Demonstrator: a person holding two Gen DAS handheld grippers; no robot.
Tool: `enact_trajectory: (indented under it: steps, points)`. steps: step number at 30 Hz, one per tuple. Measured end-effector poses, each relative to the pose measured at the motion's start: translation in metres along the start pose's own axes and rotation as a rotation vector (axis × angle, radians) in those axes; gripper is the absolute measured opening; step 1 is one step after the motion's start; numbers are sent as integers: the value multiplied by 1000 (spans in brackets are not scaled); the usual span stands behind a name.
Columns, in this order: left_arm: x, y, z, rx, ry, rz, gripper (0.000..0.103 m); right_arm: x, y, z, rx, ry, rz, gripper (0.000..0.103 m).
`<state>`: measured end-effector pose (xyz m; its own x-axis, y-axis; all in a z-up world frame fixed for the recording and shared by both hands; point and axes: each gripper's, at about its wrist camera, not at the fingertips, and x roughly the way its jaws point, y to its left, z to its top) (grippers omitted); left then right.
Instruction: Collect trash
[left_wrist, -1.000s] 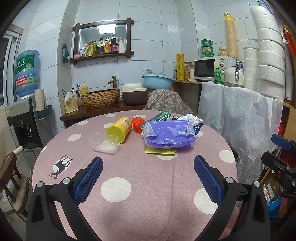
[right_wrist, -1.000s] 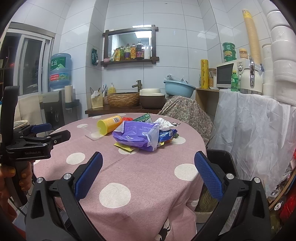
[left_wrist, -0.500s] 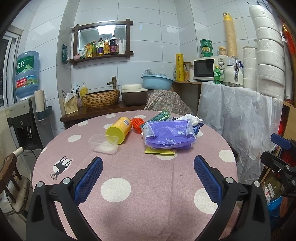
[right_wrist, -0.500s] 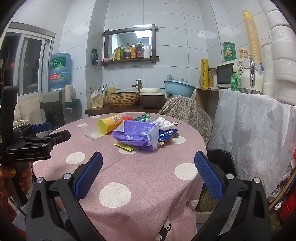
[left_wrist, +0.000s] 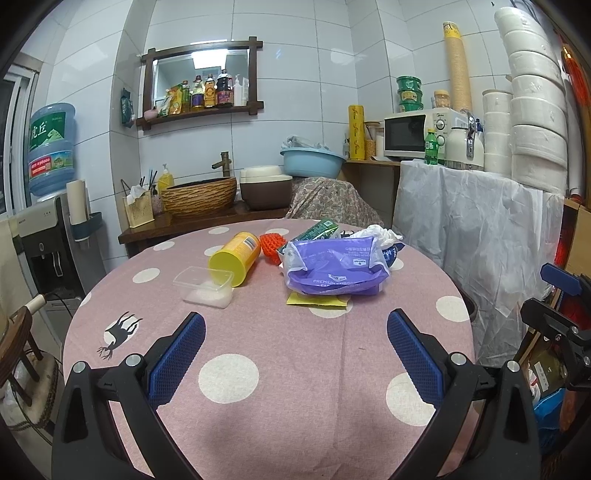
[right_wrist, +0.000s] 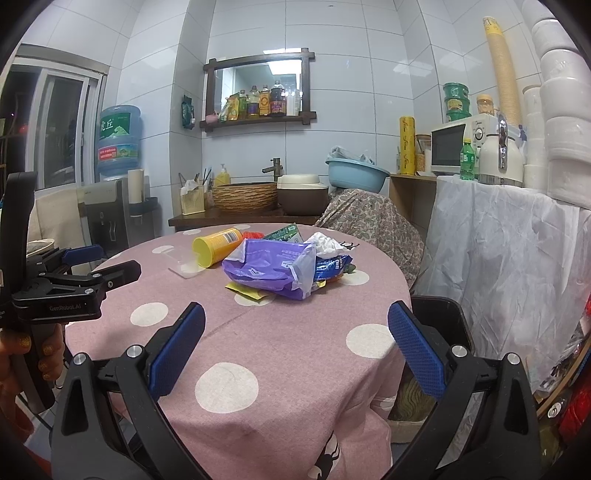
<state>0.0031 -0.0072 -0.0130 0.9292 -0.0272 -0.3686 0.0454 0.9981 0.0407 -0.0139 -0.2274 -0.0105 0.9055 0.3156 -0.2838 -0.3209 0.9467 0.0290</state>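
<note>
I hold both sets of jaws wide apart and empty: the left gripper (left_wrist: 295, 347) and the right gripper (right_wrist: 295, 341) hang at the bottom of frame over the worktop (left_wrist: 280, 354). The trash pile (left_wrist: 334, 269), with its purple wrapper (right_wrist: 271, 267), lies at frame centre.

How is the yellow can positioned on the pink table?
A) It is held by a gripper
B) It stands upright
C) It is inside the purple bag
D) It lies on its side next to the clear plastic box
D: the yellow can lies on its side, its round end toward the clear plastic box; both grippers are open and hold nothing.
</note>
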Motion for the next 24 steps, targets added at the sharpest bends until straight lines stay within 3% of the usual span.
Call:
enact_trajectory:
  steps: [6, 16, 21, 24]
  points:
    - [15, 2, -1, 17, 44, 2, 98, 9, -2, -1, -12, 12, 1, 98]
    - [63, 31, -15, -3, 207, -19, 98, 61, 6, -11, -82, 122, 87, 98]
    - [81, 48, -13, -13, 254, -25, 98, 91, 16, -6, -191, 165, 134, 98]
    - [90, 56, -5, -4, 258, -21, 98, 105, 34, 1, -359, 119, 106, 98]
